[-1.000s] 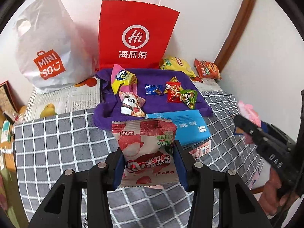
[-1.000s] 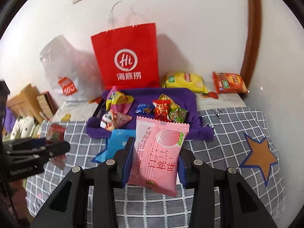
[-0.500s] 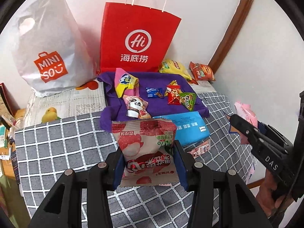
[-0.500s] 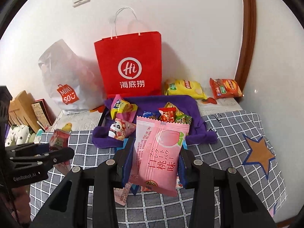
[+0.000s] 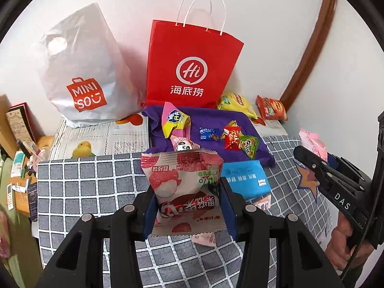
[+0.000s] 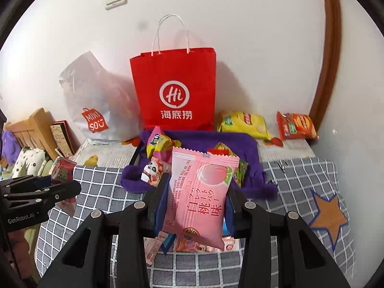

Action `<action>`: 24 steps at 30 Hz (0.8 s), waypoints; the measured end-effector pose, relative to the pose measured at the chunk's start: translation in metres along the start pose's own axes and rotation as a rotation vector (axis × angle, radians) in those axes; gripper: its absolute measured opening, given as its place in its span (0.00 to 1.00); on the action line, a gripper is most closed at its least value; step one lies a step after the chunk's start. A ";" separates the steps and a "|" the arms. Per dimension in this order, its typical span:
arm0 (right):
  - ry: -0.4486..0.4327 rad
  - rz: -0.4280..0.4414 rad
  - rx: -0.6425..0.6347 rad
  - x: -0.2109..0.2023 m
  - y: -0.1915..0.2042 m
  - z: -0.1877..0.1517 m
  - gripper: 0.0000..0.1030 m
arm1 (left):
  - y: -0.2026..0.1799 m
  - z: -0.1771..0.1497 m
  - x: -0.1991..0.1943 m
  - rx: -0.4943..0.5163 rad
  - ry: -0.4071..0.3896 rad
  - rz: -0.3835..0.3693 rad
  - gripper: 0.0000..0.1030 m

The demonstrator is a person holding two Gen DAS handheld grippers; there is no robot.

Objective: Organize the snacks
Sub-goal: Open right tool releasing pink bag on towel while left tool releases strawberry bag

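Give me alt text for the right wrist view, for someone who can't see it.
The right gripper is clamped on a pink peach packet above a grey checked cloth. Beyond lie small snacks on a purple cloth, a red paper bag and a white plastic bag against the wall. The left gripper shows at the left edge, holding a red packet.

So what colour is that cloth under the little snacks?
Purple. The cloth shows best in the left wrist view, in front of the red bag.

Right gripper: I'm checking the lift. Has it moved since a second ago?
Yes. The right gripper, shut on the pink peach packet, rose and backed off: the red bag sits lower and smaller.
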State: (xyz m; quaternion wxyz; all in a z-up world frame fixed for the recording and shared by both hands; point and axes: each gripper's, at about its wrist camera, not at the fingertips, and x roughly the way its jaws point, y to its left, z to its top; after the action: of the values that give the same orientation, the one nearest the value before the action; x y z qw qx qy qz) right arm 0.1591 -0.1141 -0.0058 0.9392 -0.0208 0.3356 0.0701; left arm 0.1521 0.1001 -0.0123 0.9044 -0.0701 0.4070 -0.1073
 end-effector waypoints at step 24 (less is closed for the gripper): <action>-0.018 0.059 -0.016 0.126 -0.058 0.076 0.39 | -0.002 0.096 0.123 -0.054 0.002 0.014 0.43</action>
State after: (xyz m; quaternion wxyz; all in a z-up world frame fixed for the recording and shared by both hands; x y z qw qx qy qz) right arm 0.3113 -0.1502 -0.0271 0.9394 -0.0179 0.3272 0.1004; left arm 0.3030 0.0710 -0.0371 0.9025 -0.0915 0.4110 -0.0902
